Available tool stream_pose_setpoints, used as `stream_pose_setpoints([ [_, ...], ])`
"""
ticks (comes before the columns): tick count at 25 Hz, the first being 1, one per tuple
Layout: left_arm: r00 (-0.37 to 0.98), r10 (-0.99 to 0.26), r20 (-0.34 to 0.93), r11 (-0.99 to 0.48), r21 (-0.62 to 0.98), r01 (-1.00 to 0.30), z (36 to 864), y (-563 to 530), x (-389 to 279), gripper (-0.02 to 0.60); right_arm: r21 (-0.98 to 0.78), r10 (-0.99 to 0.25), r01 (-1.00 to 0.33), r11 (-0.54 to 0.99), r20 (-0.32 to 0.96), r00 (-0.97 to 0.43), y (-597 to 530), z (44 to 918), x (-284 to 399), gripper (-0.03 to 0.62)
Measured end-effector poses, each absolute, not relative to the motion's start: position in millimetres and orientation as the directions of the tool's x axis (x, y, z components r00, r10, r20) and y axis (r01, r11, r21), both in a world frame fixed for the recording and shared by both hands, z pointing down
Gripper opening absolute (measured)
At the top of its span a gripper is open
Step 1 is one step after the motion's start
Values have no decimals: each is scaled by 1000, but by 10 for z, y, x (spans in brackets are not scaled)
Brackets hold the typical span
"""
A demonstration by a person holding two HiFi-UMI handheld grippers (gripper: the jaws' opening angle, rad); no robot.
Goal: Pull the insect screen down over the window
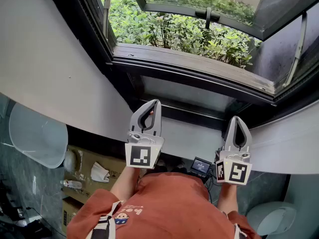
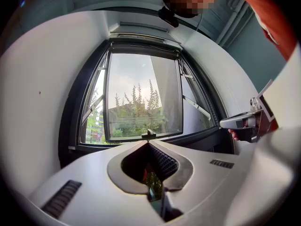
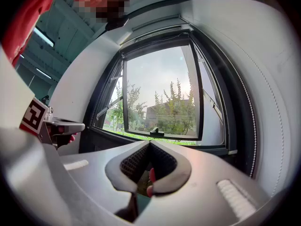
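Observation:
The dark-framed window (image 1: 199, 73) sits in a white recess, its glass sash (image 2: 141, 95) swung outward over green bushes. A black handle (image 2: 148, 134) sits at the sash's lower edge, also visible in the right gripper view as the handle (image 3: 156, 132). A pale bar (image 2: 141, 32) runs along the top of the frame; no screen covers the opening. My left gripper (image 1: 153, 102) and right gripper (image 1: 236, 118) are held side by side below the sill, pointing at the window. Both are shut with nothing in them. The left gripper's tips (image 2: 148, 143) and the right gripper's tips (image 3: 149, 143) meet.
White wall (image 1: 55, 68) flanks the recess on both sides. Below on the floor stand a cardboard box (image 1: 94, 171), a white rounded seat (image 1: 37, 133) and a small lit device (image 1: 201, 166). Metal stays (image 1: 106, 9) hold the sash open.

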State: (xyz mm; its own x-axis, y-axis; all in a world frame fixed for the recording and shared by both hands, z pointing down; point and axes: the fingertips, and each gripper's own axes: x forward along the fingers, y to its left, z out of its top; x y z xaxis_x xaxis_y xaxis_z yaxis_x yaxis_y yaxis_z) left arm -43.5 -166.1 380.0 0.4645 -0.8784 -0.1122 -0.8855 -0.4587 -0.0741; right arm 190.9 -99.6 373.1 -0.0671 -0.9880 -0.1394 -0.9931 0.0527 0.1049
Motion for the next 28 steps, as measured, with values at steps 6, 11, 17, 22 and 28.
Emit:
stream_pose_setpoints([
  [6,458,-878,-135,-448,-99,-888,3707,-1657,-434,5,108,-987,-992,65,-143,-81,-1006,3718,1907,11],
  [11,458,-878,-139,-446,-109,-888,3694,-1627,-401,5,123,-985,-990,67,-148,-85,-991,3714,1903,11],
  [17,482,-864,-143,-467,-124,-875,3721,-1573,-330,6,152,-979,-985,78,-177,-105,-955,3710,1827,11],
  [22,482,-866,-137,-465,-137,-875,3749,-1557,-311,6,149,-979,-987,61,-185,-89,-948,3710,1853,11],
  [28,483,-867,-119,-465,-150,-872,3747,-1581,-331,6,142,-976,-988,65,-197,-93,-951,3699,1835,11],
])
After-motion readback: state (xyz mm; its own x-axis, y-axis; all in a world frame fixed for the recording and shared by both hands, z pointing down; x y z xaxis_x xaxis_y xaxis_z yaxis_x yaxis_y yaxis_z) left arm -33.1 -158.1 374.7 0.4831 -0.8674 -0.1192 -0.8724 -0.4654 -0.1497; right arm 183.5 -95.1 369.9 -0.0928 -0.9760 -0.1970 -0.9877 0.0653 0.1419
